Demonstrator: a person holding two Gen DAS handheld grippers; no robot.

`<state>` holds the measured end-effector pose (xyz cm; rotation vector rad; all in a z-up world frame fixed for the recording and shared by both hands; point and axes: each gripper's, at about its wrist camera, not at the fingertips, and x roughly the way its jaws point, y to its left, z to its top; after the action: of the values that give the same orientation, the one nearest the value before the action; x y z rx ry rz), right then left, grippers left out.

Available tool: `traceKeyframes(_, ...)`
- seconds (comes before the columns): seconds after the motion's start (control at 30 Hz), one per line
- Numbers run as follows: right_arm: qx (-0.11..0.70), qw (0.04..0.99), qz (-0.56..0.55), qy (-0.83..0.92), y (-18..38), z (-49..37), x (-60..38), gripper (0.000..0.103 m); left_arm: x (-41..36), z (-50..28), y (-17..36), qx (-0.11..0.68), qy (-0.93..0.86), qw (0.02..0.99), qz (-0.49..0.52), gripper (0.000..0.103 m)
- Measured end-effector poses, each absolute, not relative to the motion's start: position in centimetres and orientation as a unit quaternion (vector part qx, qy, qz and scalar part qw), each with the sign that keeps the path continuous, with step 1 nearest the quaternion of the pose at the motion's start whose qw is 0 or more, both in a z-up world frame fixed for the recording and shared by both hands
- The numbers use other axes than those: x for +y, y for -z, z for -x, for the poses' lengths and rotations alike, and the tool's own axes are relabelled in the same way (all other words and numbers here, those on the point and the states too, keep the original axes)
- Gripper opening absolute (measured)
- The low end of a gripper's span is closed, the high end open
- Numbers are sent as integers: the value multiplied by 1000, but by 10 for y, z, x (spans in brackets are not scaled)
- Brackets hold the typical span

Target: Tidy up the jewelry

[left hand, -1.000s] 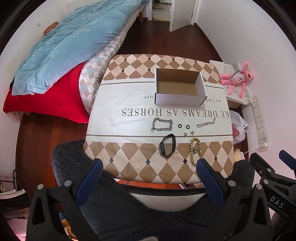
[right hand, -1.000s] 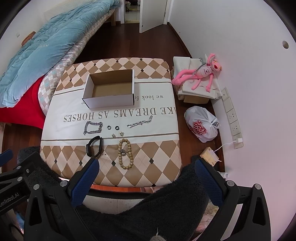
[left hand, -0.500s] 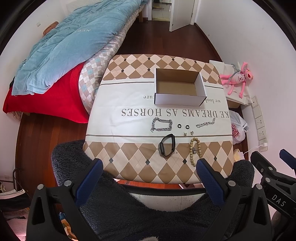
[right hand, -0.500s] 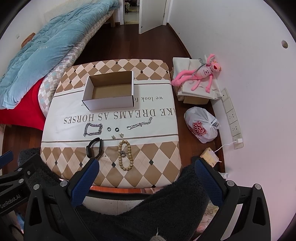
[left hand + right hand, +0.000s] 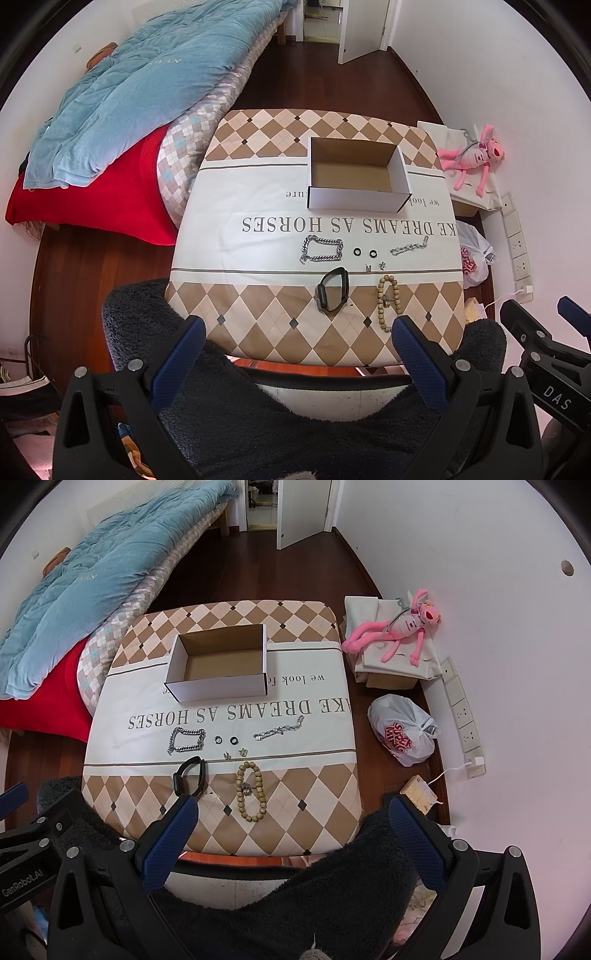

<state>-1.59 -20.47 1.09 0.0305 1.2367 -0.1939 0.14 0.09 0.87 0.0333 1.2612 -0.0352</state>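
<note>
Bead bracelet (image 5: 250, 792), lower centre of table (image 5: 314, 823): light, limp, slippery, best pinched across one strand; left gripper (image 5: 297, 343) and right gripper (image 5: 291, 825) jaws wide open, empty.

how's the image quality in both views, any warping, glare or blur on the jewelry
Left wrist view: strong fisheye bending, dark corners, straight walls bowed; even daylight, no glare; the chain bracelet and bead bracelet look sharp, the tiny earrings too small to read. Right wrist view: same warping; the box and table print are crisp with soft shadows.
</note>
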Motion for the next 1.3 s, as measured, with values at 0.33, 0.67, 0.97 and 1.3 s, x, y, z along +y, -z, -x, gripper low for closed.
traceKeyframes(0.33, 578, 811, -16, 89, -15, 13, -205, 103, -3, -4, -18, 588, 16, 808, -14, 103)
traceKeyframes(0.67, 576, 812, -16, 89, -15, 14, -204, 103, -4, -5, -20, 589, 17, 808, -13, 103)
traceKeyframes(0.97, 576, 813, -17, 87, -21, 9, -202, 103, -5, -7, -22, 587, 17, 809, -11, 103)
traceKeyframes(1.3, 573, 814, -44, 84, -15, -8, -209, 103, 4, -23, -1, 567, 8, 824, -10, 103)
